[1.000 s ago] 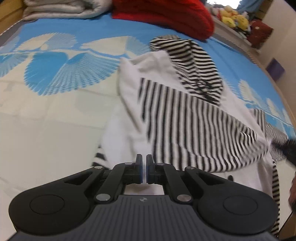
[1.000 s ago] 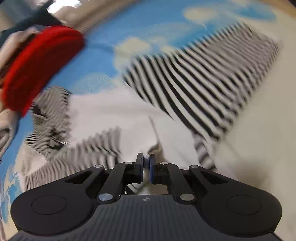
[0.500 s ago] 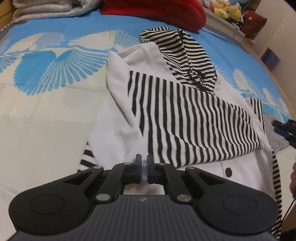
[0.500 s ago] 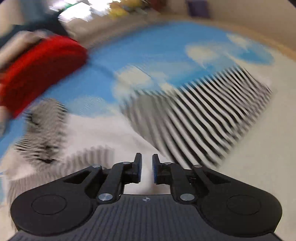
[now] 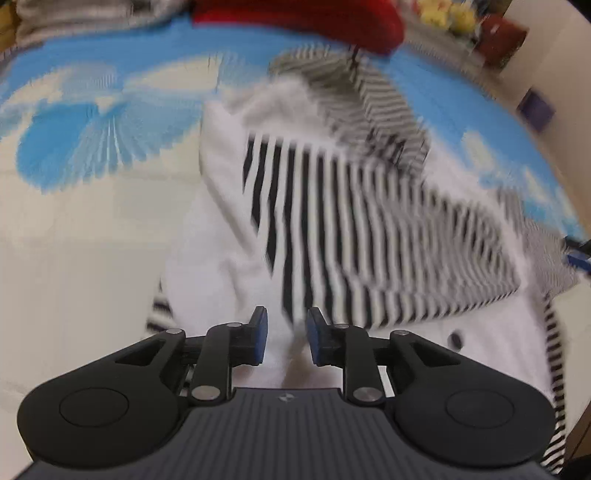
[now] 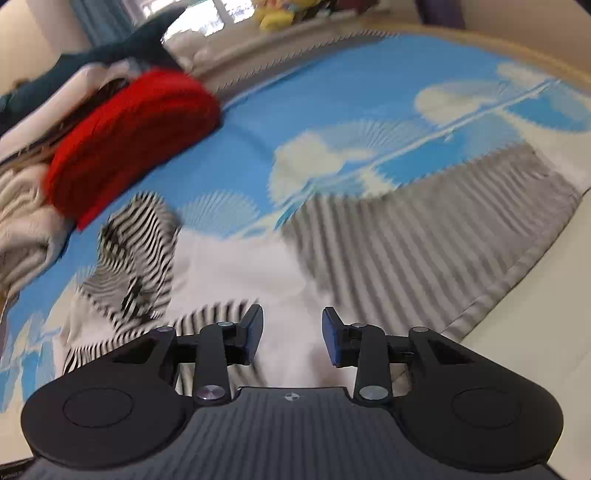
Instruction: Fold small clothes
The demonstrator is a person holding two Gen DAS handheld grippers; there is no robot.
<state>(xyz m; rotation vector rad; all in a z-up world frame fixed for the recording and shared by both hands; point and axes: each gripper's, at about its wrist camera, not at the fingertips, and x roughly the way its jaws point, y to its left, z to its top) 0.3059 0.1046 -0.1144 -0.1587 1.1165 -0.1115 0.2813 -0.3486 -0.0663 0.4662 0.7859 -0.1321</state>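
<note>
A small white hooded top with black-and-white stripes (image 5: 332, 229) lies on the bed, one striped sleeve folded across its body. Its striped hood (image 5: 354, 88) points toward the far side. My left gripper (image 5: 283, 332) is open and empty, just above the white hem. In the right wrist view the same top (image 6: 240, 266) lies below my right gripper (image 6: 292, 332), which is open and empty. The other striped sleeve (image 6: 424, 236) lies spread out to the right. The right gripper's tip shows at the left wrist view's right edge (image 5: 578, 254).
The bed has a blue and cream patterned cover (image 5: 92, 140). A red folded cloth (image 6: 125, 136) and a pile of folded laundry (image 6: 22, 221) sit at the far side. Soft toys (image 5: 447, 14) stand beyond the bed.
Both grippers have opened and let go of the top. The sleeve now lies folded across the body. Both views are blurred by motion.
</note>
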